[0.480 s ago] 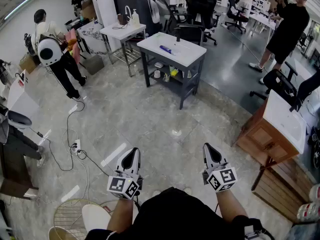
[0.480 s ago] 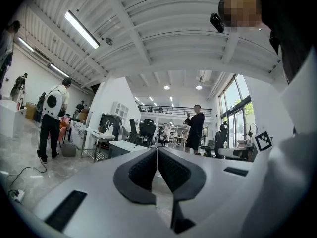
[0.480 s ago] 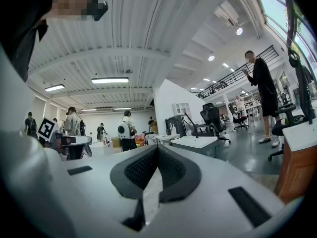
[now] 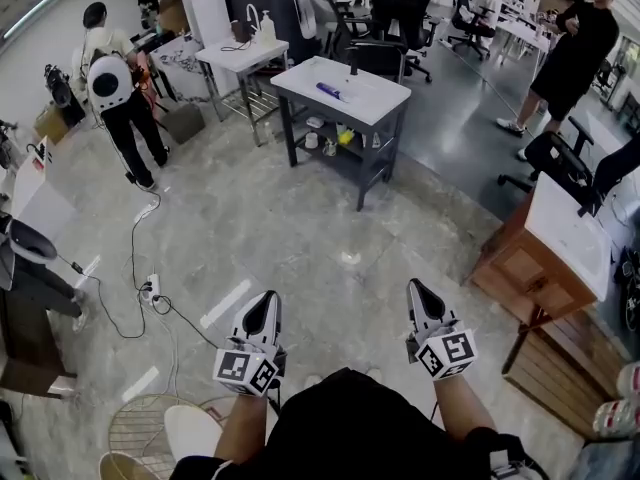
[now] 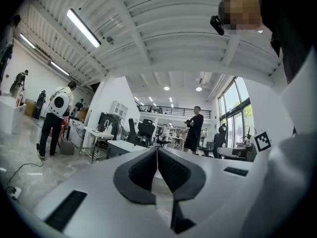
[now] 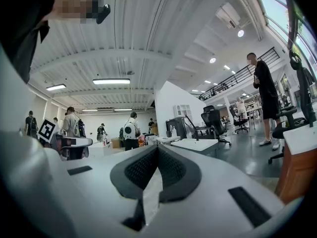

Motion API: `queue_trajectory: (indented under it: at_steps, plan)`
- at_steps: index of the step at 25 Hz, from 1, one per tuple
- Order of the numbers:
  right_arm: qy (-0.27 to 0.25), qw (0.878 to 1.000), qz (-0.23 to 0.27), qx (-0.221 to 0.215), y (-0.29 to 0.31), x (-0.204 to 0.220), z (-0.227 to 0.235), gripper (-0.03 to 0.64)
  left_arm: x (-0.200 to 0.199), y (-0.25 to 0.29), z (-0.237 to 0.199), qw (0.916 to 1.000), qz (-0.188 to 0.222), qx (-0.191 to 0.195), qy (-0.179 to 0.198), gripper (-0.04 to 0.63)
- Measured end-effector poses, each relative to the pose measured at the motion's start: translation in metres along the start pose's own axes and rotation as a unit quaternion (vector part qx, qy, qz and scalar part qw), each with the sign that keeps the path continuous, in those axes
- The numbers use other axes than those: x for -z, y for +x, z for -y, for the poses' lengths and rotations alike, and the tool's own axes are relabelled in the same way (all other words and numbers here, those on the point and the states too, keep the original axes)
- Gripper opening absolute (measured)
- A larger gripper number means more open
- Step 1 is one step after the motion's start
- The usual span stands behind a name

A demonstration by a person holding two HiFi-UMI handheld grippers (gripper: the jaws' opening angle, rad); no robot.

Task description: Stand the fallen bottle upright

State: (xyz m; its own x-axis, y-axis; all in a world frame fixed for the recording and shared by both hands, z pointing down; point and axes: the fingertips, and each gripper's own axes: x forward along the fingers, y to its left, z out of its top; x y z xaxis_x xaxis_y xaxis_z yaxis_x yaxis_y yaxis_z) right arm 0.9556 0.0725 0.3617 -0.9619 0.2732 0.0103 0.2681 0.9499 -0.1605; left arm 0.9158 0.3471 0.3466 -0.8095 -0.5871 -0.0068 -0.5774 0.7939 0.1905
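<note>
A purple bottle (image 4: 329, 91) lies on its side on the white top of a dark-framed table (image 4: 370, 106) across the room. My left gripper (image 4: 265, 306) and right gripper (image 4: 415, 292) are held level in front of me, far short of that table, both shut with nothing between the pads. In the left gripper view the shut left gripper (image 5: 157, 150) points toward the table (image 5: 124, 145). In the right gripper view the shut right gripper (image 6: 157, 148) aims at the same table (image 6: 195, 144). The bottle is too small to make out in either gripper view.
A second white table (image 4: 243, 56) with a pump bottle stands behind the first. Office chairs (image 4: 395, 13) are at the back. A person with a backpack (image 4: 115, 88) stands at left, another person (image 4: 575, 53) at right. A wooden cabinet (image 4: 545, 258) is near right. A cable and power strip (image 4: 150, 290) lie on the floor at left.
The view has shifted slightly forward; the table and the people sit a little higher in the picture. Both grippers keep the same pose, shut.
</note>
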Motion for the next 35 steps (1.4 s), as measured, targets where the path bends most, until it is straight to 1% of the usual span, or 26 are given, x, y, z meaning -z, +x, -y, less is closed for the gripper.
queue_trajectory:
  at_steps: [5, 9, 11, 12, 13, 14, 15, 16, 18, 23, 28, 32, 35]
  plan:
    - [0.002, 1.0, 0.011, 0.016, 0.006, -0.003, 0.005, 0.029, -0.002, 0.008, -0.005, 1.0, 0.001, 0.001, 0.005, 0.021]
    - [0.007, 1.0, 0.022, 0.012, 0.012, -0.007, 0.004, 0.031, -0.011, 0.01, -0.016, 0.9998, 0.013, -0.011, 0.008, 0.021]
    - [0.001, 0.999, 0.035, 0.006, 0.017, -0.011, 0.001, 0.032, -0.015, 0.01, -0.023, 0.9998, 0.015, -0.015, 0.005, 0.023]
    - [-0.005, 0.999, 0.042, 0.005, 0.019, -0.014, -0.002, 0.032, -0.018, 0.01, -0.027, 0.9997, 0.018, -0.016, 0.0, 0.036]
    - [-0.009, 0.999, 0.048, 0.006, 0.022, -0.016, -0.005, 0.035, -0.022, 0.009, -0.032, 0.9996, 0.02, -0.018, -0.006, 0.085]
    - [-0.013, 0.999, 0.051, 0.006, 0.025, -0.017, -0.01, 0.044, -0.025, 0.007, -0.038, 0.9994, 0.023, -0.024, -0.01, 0.168]
    - [-0.016, 0.999, 0.052, 0.005, 0.029, -0.017, -0.015, 0.147, -0.027, 0.004, -0.044, 0.9991, 0.025, -0.032, -0.01, 0.267]
    - [-0.018, 0.999, 0.05, 0.003, 0.033, -0.015, -0.019, 0.276, -0.029, 0.002, -0.05, 0.9988, 0.026, -0.041, -0.006, 0.307]
    - [-0.024, 0.999, 0.046, -0.001, 0.04, -0.012, -0.025, 0.302, -0.03, 0.0, -0.059, 0.9984, 0.028, -0.049, 0.002, 0.347]
    - [-0.023, 0.999, 0.039, 0.008, 0.054, -0.007, -0.039, 0.304, -0.026, -0.004, -0.076, 0.999, 0.02, -0.039, -0.008, 0.348]
    - [-0.031, 0.998, 0.04, 0.024, 0.06, -0.011, -0.053, 0.304, -0.024, -0.003, -0.087, 0.9997, 0.003, -0.023, 0.001, 0.348]
    - [-0.033, 0.998, 0.031, 0.039, 0.069, -0.006, -0.046, 0.304, -0.012, 0.008, -0.098, 0.9997, -0.005, -0.02, -0.012, 0.348]
    - [-0.027, 0.999, 0.03, 0.032, 0.086, -0.002, -0.038, 0.304, -0.008, 0.02, -0.105, 0.9997, -0.01, -0.02, -0.009, 0.348]
